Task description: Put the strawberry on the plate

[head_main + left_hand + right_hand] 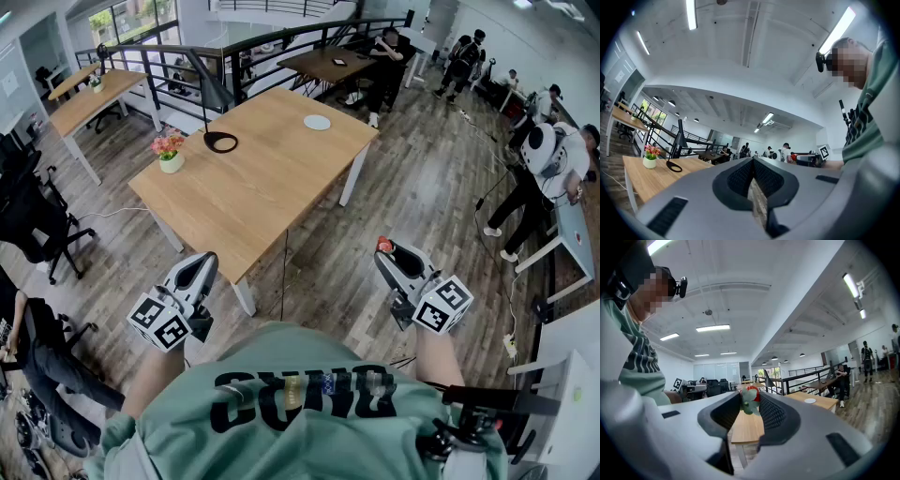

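My right gripper (385, 247) is shut on a red strawberry (383, 245) with green leaves, pinched at the jaw tips; in the right gripper view the strawberry (751, 398) sits between the grey jaws of the right gripper (750, 400), held level. The small white plate (317, 122) lies near the far right corner of the wooden table (262, 178); the plate (810, 401) shows far off at the right. My left gripper (206, 261) hangs at the lower left, near the table's front edge, its jaws together with nothing between them, as the left gripper (752, 161) shows up close.
On the table stand a pot of pink flowers (169, 153) and a black desk lamp (219, 141) at the left. Other desks, black chairs (28, 216), a railing and several people (548, 169) surround the area. Wooden floor lies between me and the table.
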`<state>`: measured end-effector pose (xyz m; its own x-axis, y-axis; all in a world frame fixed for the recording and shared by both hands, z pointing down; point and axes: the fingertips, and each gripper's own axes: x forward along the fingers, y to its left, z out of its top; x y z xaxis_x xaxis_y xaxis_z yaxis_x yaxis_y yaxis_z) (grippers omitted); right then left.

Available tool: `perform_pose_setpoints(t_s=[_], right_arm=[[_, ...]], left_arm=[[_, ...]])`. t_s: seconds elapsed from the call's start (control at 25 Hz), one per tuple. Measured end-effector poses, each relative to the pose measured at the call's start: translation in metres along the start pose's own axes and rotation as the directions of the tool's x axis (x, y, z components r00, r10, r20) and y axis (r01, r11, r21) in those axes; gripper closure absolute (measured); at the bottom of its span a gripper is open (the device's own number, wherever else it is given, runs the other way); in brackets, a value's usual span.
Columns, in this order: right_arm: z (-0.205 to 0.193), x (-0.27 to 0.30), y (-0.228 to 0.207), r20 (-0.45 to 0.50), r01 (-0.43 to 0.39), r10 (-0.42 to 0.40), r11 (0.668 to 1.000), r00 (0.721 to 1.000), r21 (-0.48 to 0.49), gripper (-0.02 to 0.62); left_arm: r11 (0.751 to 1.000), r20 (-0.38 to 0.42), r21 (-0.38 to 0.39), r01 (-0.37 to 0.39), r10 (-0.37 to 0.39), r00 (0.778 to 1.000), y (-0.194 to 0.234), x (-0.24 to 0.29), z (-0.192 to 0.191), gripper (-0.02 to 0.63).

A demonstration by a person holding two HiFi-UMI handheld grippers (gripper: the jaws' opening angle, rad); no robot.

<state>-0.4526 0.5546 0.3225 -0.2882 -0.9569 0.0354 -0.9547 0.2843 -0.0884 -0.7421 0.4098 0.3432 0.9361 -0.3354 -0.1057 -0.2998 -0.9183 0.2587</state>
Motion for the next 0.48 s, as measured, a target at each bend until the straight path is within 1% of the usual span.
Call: perform_pose_setpoints(t_s=[0.48], right_arm=[[0.002, -0.005, -0.014, 0.016, 0.006, -0.006, 1.000, 1.000, 0.008, 0.463]], left_arm=[[1.000, -0.005, 0.004, 0.008, -0.008, 1.000, -0.003, 0.014, -0.002, 0.601]])
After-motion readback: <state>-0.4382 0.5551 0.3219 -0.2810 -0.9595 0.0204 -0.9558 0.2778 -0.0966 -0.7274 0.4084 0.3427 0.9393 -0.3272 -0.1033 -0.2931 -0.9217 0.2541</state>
